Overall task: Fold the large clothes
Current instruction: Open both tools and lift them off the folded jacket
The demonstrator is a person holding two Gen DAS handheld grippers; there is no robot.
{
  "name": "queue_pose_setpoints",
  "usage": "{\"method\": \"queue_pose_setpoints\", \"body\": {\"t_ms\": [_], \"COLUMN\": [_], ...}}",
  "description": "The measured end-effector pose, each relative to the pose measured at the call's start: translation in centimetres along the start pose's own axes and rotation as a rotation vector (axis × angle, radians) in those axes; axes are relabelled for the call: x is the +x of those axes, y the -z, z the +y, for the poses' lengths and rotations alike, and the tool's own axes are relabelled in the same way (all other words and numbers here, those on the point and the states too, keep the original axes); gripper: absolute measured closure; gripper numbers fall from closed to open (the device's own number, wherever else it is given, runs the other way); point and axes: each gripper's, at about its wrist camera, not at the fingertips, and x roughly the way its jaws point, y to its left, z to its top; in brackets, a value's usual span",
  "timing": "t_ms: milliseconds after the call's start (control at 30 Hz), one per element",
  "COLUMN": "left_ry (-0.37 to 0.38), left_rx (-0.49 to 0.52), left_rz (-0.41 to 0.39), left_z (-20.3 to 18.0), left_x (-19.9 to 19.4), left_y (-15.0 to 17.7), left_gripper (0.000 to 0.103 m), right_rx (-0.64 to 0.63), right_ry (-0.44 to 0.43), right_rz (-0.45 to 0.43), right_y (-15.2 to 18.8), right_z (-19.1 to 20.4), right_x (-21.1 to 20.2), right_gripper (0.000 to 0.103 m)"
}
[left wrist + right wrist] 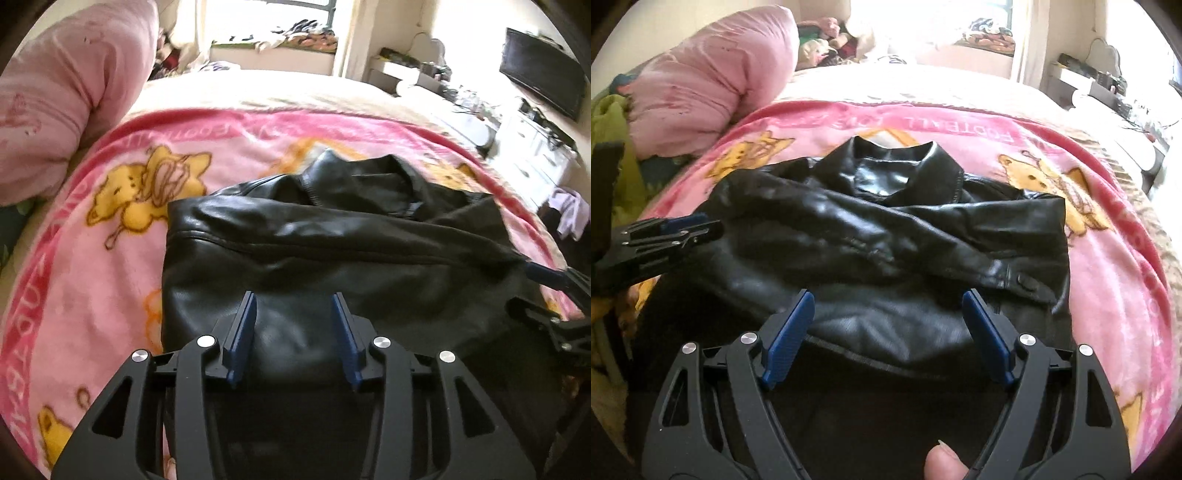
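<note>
Jacket (886, 236) lies on the blanket (1108, 258), collar (897, 162) at the far end, hem near. Both sleeves look folded in across the chest, one crossing over the other; cuff with a tab (1027, 282) sits at the right edge. So my read: sleeve fold done, lengthwise fold is next.

Left gripper (293, 299) hovers over the near left part of the body, jaws apart, nothing between them. Right gripper (888, 295) hovers over the near right part, jaws spread wider, also empty. Whether either pad touches the leather, can't tell.

Next move, as I judge it: both grippers drop to the near hem corners, pinch through both layers, then carry the hem up toward the collar. Leather looks stiff and slick, so it may spring back or drag the crossed sleeves out of place. Grip deep, move slow.

Surface: soft pink fleece blanket with yellow bear prints, on a bed (295, 92). Pink duvet (66, 92) bunched at far left. Window (280, 14) at the far side, blown out bright. Dresser (535, 158) with clutter and a dark TV (543, 70) at right.
</note>
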Motion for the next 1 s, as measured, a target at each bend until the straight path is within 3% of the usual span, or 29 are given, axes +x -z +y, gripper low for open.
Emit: {"method": "queue_pose_setpoints", "body": {"t_ms": [167,367,533,700,1000], "left_ry": [0.035,0.013,0.027,0.048,0.051], "left_rx": [0.065,0.074,0.059,0.039,0.034], "left_rz": [0.041,0.083,0.075,0.080,0.068], "left_z": [-1.7,-1.7,-1.3,-1.2,-1.3], "left_x": [-1.0,-0.2,0.3,0.6,0.3], "left_y": [1.7,3.3,4.1,4.3,4.3], "left_gripper": [0.062,0.062,0.062,0.062,0.062], "right_rx": [0.009,0.016,0.016,0.038,0.072], "right_ry": [-0.022,-0.015,0.006,0.022,0.008], "right_rz": [0.002,0.000,0.043,0.141,0.156], "right_y": [1.0,1.7,2.0,3.1,3.5], "right_z": [0.2,0.3,0.1,-0.6,-1.0], "right_x": [-0.3,-0.5,0.5,2.8,3.7], "right_gripper": [0.030,0.032,0.032,0.035,0.035]}}
